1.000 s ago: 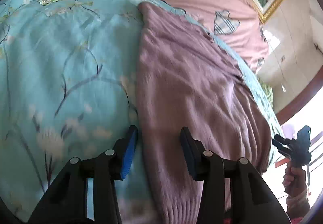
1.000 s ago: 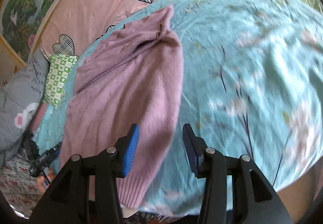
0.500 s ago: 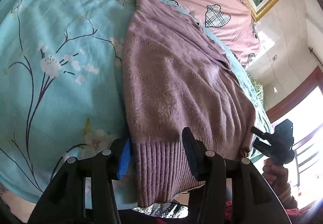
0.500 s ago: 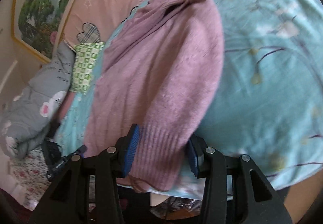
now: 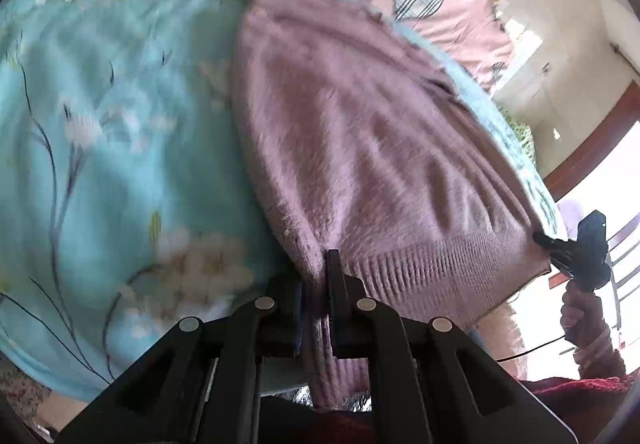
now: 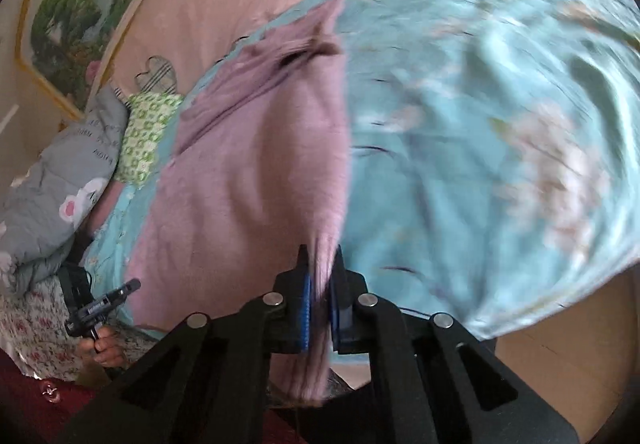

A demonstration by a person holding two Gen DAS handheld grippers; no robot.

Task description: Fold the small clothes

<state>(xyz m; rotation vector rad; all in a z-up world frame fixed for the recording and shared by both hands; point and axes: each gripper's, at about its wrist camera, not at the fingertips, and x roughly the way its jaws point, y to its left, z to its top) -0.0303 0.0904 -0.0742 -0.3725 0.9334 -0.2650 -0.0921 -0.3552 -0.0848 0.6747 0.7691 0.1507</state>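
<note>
A mauve knitted sweater [image 5: 360,148] lies on a light blue floral bedspread [image 5: 112,148], its ribbed hem towards me. My left gripper [image 5: 316,284] is shut on the hem's left corner. My right gripper [image 6: 319,276] is shut on the hem's right corner of the same sweater [image 6: 256,172]. The hem is lifted slightly and pulled taut between the two grippers. The right gripper also shows at the far right of the left wrist view [image 5: 576,244], and the left gripper at the lower left of the right wrist view [image 6: 104,300].
A pink sheet with plaid hearts [image 6: 224,0] covers the bed's far side. A green checked pillow [image 6: 144,132] and a grey quilt [image 6: 56,180] lie at the head. A framed picture [image 6: 68,16] hangs behind. The bed's near edge [image 6: 520,320] drops off below me.
Both grippers were open on either side of the hem's corners; both have now closed on the sweater's hem and lifted it a little.
</note>
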